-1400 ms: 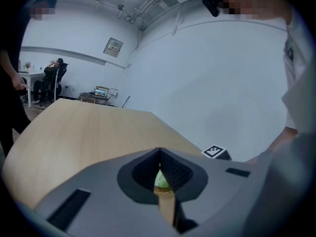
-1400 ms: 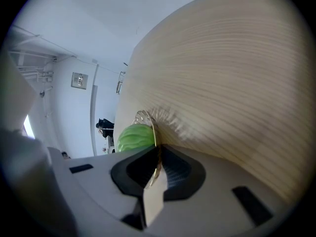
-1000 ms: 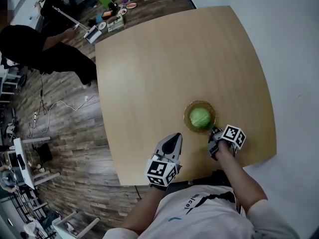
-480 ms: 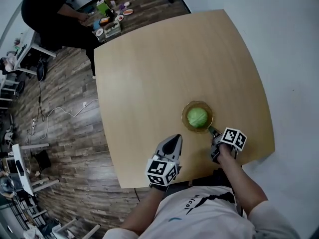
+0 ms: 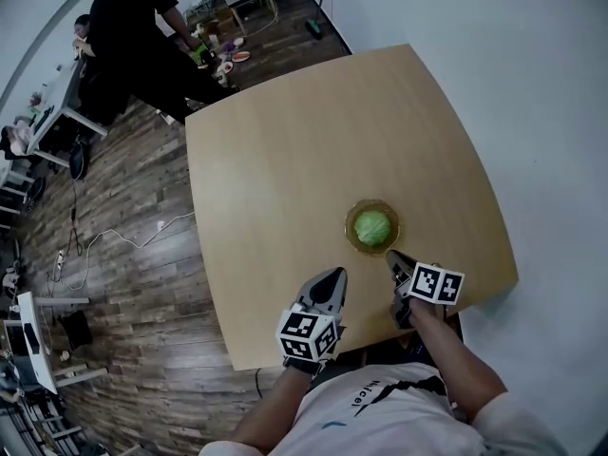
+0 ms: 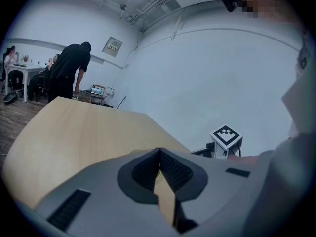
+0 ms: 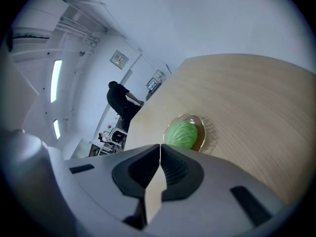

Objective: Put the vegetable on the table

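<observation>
A green cabbage (image 5: 371,227) rests in a small amber glass bowl (image 5: 353,240) on the wooden table (image 5: 285,160), toward its near right part. In the right gripper view the cabbage (image 7: 181,134) lies just ahead of the jaws, inside the bowl (image 7: 201,134). My right gripper (image 5: 391,258) is shut and empty, its tip just short of the bowl's near rim. My left gripper (image 5: 332,275) is shut with nothing in it, resting near the table's front edge, left of the bowl. The left gripper view shows the closed jaws (image 6: 159,151) and the right gripper's marker cube (image 6: 226,137).
A person in black (image 5: 142,36) bends over things on the floor beyond the table's far left corner. Desks and seated people stand at the far left (image 5: 38,122). A cable (image 5: 123,240) trails over the wood floor. The table's near edge is close under both grippers.
The head view has shifted, so the table sits lower in frame. The right gripper has drawn slightly nearer to the bowl. The person in black has walked toward the far corner.
</observation>
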`<action>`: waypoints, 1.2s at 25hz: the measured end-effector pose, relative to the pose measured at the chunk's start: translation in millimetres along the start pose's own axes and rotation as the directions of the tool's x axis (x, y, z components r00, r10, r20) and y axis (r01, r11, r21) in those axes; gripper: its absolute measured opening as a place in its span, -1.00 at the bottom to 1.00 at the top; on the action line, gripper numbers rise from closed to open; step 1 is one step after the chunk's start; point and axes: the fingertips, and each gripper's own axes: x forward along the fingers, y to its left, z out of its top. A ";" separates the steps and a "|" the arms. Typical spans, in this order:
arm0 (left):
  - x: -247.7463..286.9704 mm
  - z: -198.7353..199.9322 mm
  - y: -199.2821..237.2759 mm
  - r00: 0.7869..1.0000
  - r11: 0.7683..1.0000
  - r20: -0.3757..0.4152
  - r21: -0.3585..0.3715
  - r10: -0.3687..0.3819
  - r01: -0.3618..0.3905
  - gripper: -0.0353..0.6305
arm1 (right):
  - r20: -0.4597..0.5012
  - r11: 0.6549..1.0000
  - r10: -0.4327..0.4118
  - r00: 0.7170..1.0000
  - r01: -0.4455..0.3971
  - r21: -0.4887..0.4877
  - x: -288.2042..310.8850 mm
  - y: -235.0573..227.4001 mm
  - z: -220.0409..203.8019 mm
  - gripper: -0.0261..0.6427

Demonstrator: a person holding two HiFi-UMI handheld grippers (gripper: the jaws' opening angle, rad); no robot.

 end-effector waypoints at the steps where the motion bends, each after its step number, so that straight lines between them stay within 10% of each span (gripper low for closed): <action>1: -5.3 -0.3 -1.9 1.000 1.000 0.000 0.002 -0.004 0.004 -0.86 | 0.009 1.000 0.018 1.000 -0.018 -0.026 -4.8 10.2 -2.6 -0.87; 16: -87.8 15.4 -53.3 0.992 0.995 0.092 0.069 -0.082 0.076 -0.86 | 0.134 0.915 0.221 0.966 -0.158 -0.371 -92.9 146.8 -41.2 -0.88; 30: -139.3 35.7 -72.6 0.977 0.992 0.193 0.103 -0.086 0.067 -0.86 | 0.187 0.877 0.253 0.949 -0.144 -0.458 -133.1 185.4 -60.2 -0.89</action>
